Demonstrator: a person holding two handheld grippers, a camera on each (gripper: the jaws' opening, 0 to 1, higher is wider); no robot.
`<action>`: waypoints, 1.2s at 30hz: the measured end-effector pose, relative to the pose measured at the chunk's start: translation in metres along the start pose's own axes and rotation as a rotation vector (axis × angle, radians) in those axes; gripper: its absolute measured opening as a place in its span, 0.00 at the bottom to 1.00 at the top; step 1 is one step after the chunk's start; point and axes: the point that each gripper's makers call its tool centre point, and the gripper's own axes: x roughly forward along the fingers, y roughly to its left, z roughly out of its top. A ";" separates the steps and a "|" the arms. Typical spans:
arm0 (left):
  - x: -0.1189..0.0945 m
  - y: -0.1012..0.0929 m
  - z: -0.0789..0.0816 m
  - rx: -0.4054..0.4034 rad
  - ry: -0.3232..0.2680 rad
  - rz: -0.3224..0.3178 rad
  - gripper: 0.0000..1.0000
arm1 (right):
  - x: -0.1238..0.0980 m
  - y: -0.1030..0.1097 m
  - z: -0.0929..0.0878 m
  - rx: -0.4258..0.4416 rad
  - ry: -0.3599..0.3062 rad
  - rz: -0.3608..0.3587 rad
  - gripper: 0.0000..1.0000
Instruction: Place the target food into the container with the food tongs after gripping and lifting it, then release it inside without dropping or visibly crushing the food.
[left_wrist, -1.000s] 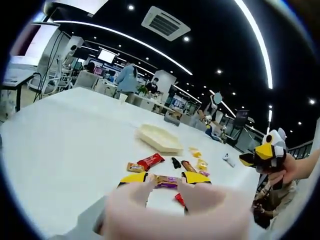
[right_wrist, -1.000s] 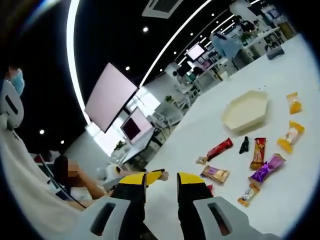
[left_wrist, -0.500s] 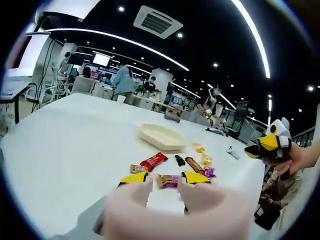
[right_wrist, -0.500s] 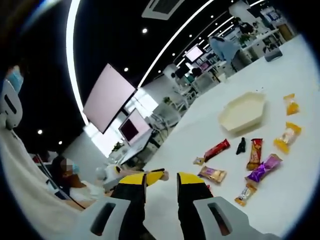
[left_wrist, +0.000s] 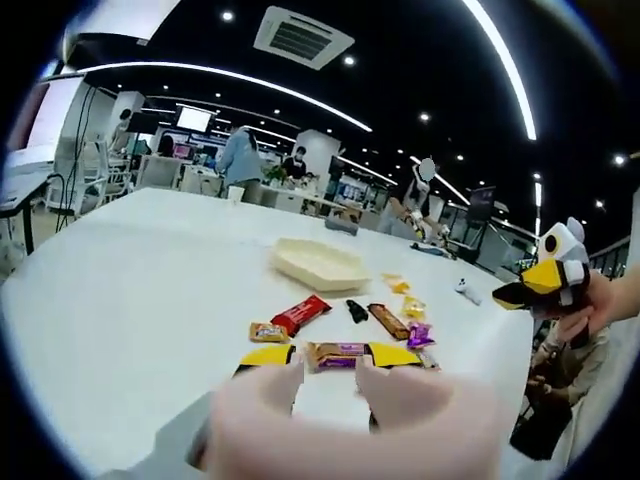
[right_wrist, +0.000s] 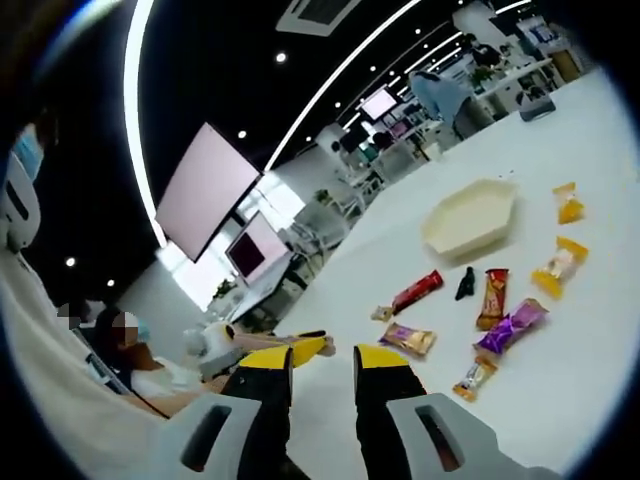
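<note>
A cream hexagonal tray (left_wrist: 320, 265) sits on the white table (left_wrist: 120, 290), with wrapped snacks scattered in front of it. Among them are a red bar (left_wrist: 300, 313), a brown bar (left_wrist: 388, 320), a small black piece (left_wrist: 355, 310) and yellow packets (left_wrist: 411, 306). My left gripper (left_wrist: 330, 356) is open, and a brown-and-purple wrapper (left_wrist: 335, 352) shows in the gap between its yellow tips; whether they touch it I cannot tell. My right gripper (right_wrist: 322, 358) is open and holds nothing, well short of the tray (right_wrist: 470, 215) and the same wrapper (right_wrist: 406, 339). A hand holds the right gripper (left_wrist: 540, 285) at the right of the left gripper view.
A purple packet (right_wrist: 512, 327), a small wrapper (right_wrist: 474, 378) and a tiny white object (left_wrist: 465, 292) also lie on the table. Beyond the table's far edge are office desks, screens and people. Bare table stretches to the left of the snacks (left_wrist: 100, 320).
The left gripper view has closed in on the snacks, so the brown-and-purple wrapper now sits level with its tips. The right gripper view has drifted slightly. Both grippers kept the same opening.
</note>
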 end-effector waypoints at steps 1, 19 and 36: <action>0.001 -0.002 -0.001 0.001 0.003 -0.004 0.26 | 0.000 -0.001 0.000 0.001 0.000 -0.004 0.23; 0.012 -0.029 -0.016 0.007 0.045 -0.046 0.26 | -0.005 -0.009 -0.004 0.027 0.008 -0.013 0.24; 0.021 -0.041 -0.025 0.028 0.073 -0.046 0.26 | -0.013 -0.015 -0.007 0.027 0.000 -0.038 0.23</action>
